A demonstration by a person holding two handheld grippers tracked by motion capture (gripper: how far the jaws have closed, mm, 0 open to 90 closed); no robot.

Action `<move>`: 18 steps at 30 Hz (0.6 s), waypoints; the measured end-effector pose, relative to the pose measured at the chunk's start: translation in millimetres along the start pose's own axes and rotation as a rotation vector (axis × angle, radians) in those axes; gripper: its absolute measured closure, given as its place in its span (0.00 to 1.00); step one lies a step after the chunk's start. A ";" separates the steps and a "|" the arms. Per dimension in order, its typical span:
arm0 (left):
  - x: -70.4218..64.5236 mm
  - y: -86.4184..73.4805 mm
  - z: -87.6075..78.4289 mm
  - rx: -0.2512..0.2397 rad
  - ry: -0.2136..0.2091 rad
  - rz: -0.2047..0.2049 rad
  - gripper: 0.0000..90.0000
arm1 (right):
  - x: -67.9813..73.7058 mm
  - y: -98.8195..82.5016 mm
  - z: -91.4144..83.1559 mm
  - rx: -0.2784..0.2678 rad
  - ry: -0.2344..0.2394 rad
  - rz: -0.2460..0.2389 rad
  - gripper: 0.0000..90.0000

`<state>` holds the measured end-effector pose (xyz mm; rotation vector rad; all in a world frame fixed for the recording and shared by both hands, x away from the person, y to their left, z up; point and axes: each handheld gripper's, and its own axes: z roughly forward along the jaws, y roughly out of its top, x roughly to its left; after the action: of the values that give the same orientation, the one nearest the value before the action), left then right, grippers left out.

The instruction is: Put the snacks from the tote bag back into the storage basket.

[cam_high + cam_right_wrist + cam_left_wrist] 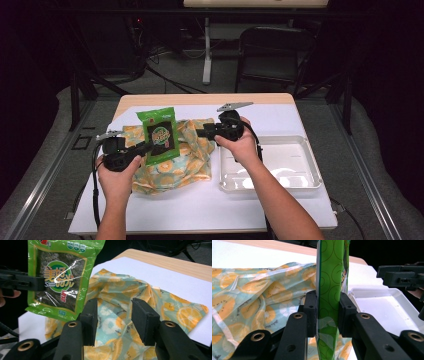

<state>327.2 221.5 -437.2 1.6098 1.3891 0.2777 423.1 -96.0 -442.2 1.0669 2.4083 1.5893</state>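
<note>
So far: left gripper (145,148) clamps the snack pack (160,136), held upright off the bag (192,165) nr table's left edge. Right gripper (113,320) hovers over the bag, jaws apart, empty. Tray (305,170) at right empty; pack prob. goes there next.

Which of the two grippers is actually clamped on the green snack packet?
The left gripper: its pads press both faces of the green snack packet, holding it upright. The right gripper stands open with nothing between its pads, above the fruit-print bag.
</note>
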 end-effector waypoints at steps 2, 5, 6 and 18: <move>-4.2 1.9 0.0 -0.003 -0.005 0.010 0.81 | 0.2 0.2 -3.6 -0.014 0.011 0.011 0.63; -10.2 3.5 2.4 -0.011 -0.020 0.011 0.81 | 1.9 0.8 -6.6 -0.028 0.032 0.014 0.61; -10.2 3.5 2.4 -0.011 -0.020 0.011 0.81 | 2.8 1.0 -7.1 -0.031 0.035 0.015 0.61; -36.4 10.8 26.3 0.008 -0.076 0.058 0.81 | 1.7 0.8 -10.4 -0.039 0.036 0.017 0.59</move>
<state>340.5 178.3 -428.3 1.6528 1.2891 0.2427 418.0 -103.0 -436.2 1.0636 2.3859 1.6675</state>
